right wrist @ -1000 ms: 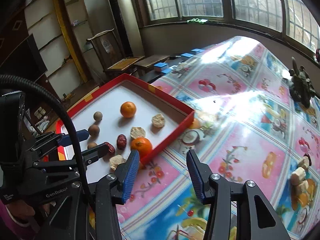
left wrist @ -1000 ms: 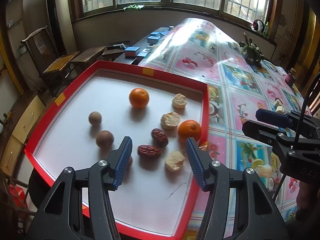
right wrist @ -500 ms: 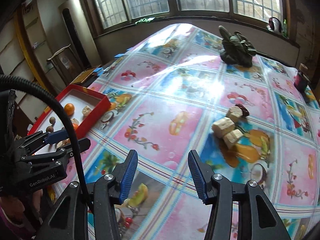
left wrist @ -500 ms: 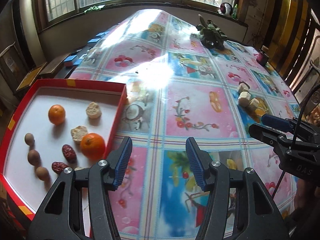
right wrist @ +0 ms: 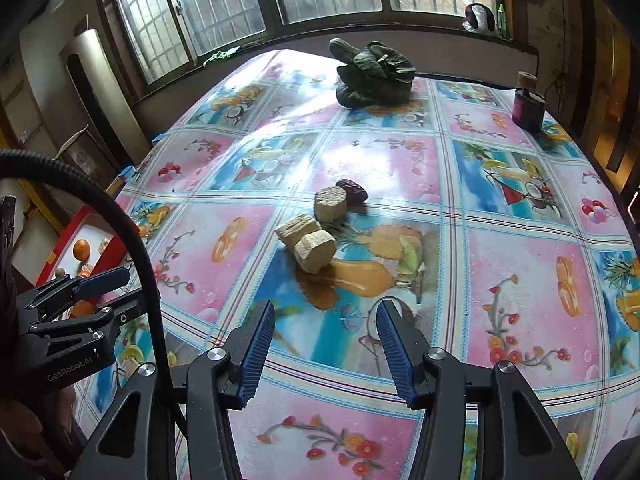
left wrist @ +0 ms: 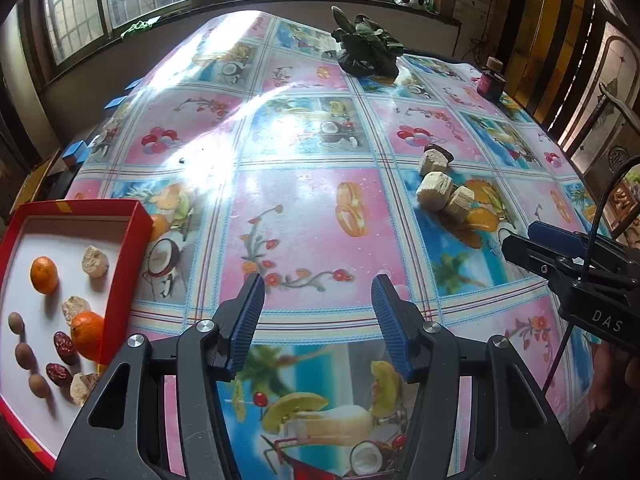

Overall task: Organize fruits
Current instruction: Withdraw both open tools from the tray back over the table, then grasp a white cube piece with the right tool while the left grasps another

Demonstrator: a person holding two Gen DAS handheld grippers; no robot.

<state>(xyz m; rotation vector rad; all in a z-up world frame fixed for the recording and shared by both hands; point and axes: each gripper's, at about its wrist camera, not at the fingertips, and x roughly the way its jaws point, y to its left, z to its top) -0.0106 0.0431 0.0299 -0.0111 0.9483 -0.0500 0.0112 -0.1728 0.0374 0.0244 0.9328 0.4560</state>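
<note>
Only the left wrist view shows the red tray's (left wrist: 120,280) full contents, left of the empty, spread left gripper (left wrist: 318,304). The right gripper (right wrist: 326,332), also spread and empty, has three beige chunks (right wrist: 314,250) and a date (right wrist: 352,192) just ahead.

Left tongs (left wrist: 318,320) are wide open with nothing between them, hovering over the worktop (left wrist: 304,216) and its fruit-print cloth. Red tray (left wrist: 124,272) sits off to the left holding two oranges, dates, small brown fruits and pale chunks. Three more pale chunks (left wrist: 436,188) lie clustered on the cloth further right, with the right tongs (left wrist: 536,244) poking in at the edge.
</note>
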